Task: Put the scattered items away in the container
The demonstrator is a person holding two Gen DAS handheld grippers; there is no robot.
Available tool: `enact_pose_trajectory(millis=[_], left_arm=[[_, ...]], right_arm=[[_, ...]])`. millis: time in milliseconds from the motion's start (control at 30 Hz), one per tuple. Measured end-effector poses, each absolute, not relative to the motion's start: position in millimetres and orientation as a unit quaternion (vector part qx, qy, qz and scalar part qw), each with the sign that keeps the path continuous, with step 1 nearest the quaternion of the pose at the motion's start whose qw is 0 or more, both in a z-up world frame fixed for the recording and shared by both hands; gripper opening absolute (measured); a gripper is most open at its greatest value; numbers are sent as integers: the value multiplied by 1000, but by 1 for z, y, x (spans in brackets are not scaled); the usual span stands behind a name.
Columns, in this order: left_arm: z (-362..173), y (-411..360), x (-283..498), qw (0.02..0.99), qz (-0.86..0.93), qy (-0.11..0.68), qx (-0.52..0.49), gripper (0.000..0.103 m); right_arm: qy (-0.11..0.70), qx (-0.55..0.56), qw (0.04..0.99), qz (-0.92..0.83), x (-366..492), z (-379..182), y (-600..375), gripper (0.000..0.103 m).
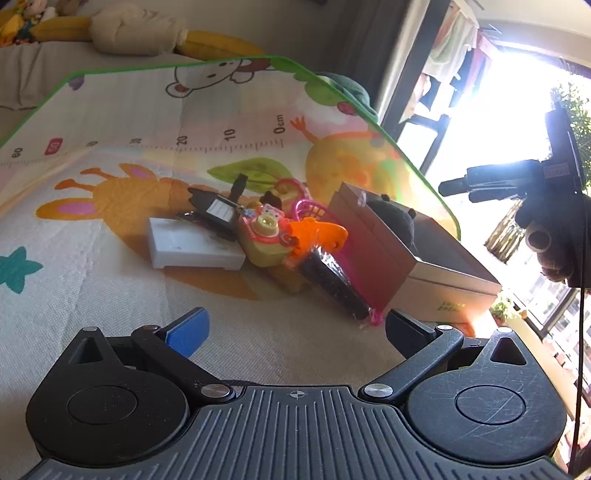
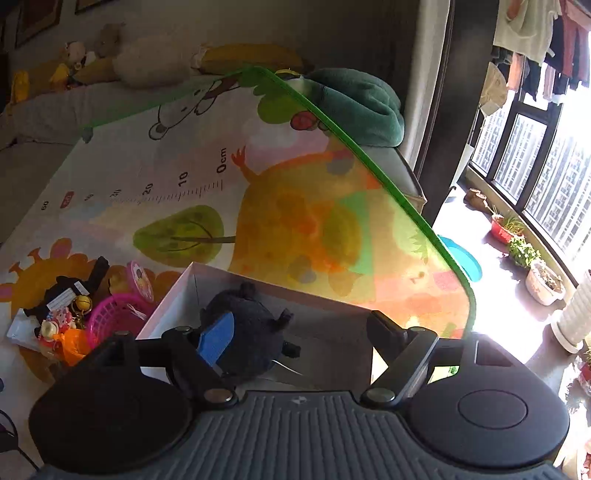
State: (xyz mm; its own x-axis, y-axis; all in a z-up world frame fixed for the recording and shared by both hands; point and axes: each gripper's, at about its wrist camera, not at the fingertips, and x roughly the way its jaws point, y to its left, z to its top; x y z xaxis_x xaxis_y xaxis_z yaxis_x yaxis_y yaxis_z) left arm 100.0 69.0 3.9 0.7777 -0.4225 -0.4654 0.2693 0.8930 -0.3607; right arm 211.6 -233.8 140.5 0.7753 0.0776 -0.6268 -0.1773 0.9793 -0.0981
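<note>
An open cardboard box (image 1: 369,240) stands on the play mat, with a black plush toy (image 1: 391,218) lying inside it. Left of the box is a heap: a white flat case (image 1: 192,247), a yellow toy camera (image 1: 264,236), an orange toy (image 1: 317,232), a pink basket (image 1: 314,210), a black wrapped tube (image 1: 332,284) and a black labelled item (image 1: 218,210). My left gripper (image 1: 295,328) is open and empty, short of the heap. My right gripper (image 2: 301,332) hovers open above the box (image 2: 166,314), over the black plush toy (image 2: 255,332), with nothing between its pads.
The colourful play mat (image 2: 295,221) has a green edge that ends just right of the box. A dark green cushion (image 2: 362,107) and several stuffed toys (image 1: 136,33) lie at the back. Potted plants (image 2: 524,251) line the bright window at the right.
</note>
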Motion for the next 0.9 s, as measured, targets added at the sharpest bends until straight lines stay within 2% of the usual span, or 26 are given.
enact_pose_trajectory(millis=[133, 167, 200, 233, 267, 300, 367, 400, 433, 567, 600, 667, 700, 900], left_arm=[[4, 69, 100, 933, -184, 277, -139, 103], [4, 69, 100, 933, -183, 277, -139, 103], [4, 69, 100, 933, -182, 277, -139, 103], [4, 69, 100, 933, -182, 277, -139, 103], [4, 69, 100, 933, -183, 277, -138, 103], [4, 69, 100, 933, -183, 277, -138, 103], [4, 69, 100, 933, -185, 276, -137, 103], [4, 68, 100, 933, -185, 275, -137, 103], [4, 69, 100, 933, -185, 275, -137, 103], [4, 70, 100, 932, -186, 275, -142, 103], [4, 71, 100, 932, -187, 274, -143, 103], [4, 71, 99, 933, -188, 272, -144, 103], [4, 71, 99, 933, -188, 271, -145, 103], [9, 72, 93, 937, -178, 268, -137, 103]], right_arm=[[345, -51, 926, 145, 219, 137, -183, 78], [352, -58, 921, 156, 222, 134, -169, 73], [361, -67, 915, 168, 227, 130, -153, 57], [372, -71, 908, 180, 235, 126, -137, 52], [381, -69, 903, 187, 243, 123, -125, 52], [387, -65, 901, 187, 252, 121, -118, 52], [399, -62, 898, 175, 276, 113, -102, 59], [403, -67, 897, 169, 287, 107, -97, 72], [405, -78, 897, 160, 296, 101, -90, 79], [411, -190, 883, 126, 318, 65, -56, 80], [410, -208, 879, 123, 320, 59, -51, 78], [427, -228, 866, 129, 324, 50, -46, 50], [440, -223, 859, 132, 323, 49, -46, 42], [480, -156, 844, 179, 275, 66, -67, 42]])
